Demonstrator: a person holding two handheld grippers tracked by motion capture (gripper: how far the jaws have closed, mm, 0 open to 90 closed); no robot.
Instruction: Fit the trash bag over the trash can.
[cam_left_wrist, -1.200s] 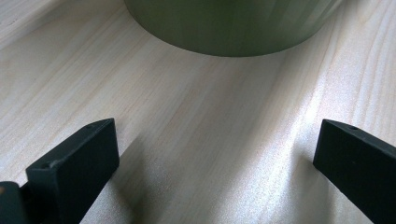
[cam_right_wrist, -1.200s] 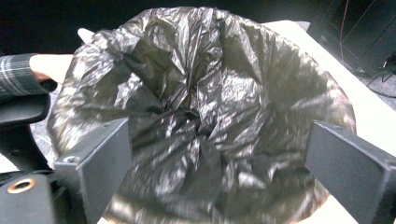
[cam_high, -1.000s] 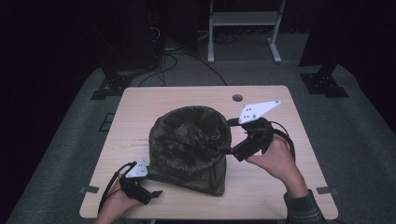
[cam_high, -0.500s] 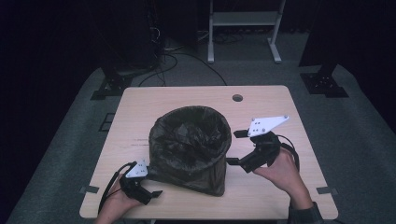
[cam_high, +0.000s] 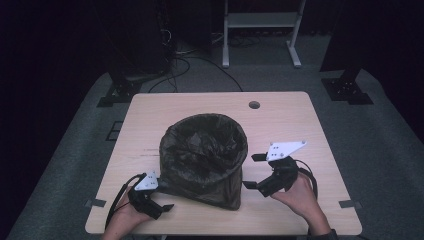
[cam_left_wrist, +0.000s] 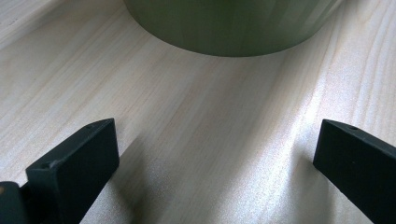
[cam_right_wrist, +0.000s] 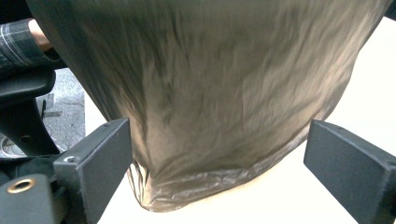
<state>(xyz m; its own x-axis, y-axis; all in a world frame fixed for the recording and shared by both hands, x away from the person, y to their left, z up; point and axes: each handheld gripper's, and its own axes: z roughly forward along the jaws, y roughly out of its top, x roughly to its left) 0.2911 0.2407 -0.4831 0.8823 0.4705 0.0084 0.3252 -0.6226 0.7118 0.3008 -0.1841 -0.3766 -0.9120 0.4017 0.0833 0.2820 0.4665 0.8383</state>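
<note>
1. Lined bin (cam_high: 204, 159) standing mid-worktop (cam_high: 280, 112), between both tongs.
2. Right tongs (cam_high: 251, 171) spread wide, apart from the bag-covered side; left tongs (cam_high: 165, 197) also agape, low by the bin's base.
3. Probably a pause between grips on the black liner (cam_right_wrist: 219, 93); next likely calls for pinching loose film near the rim or lower hem.
4. Bin's inside too dark to read; far side hidden.

table (cam_high: 300, 115): pale wood | on it: bag-lined bin (cam_high: 204, 159), upright
</note>
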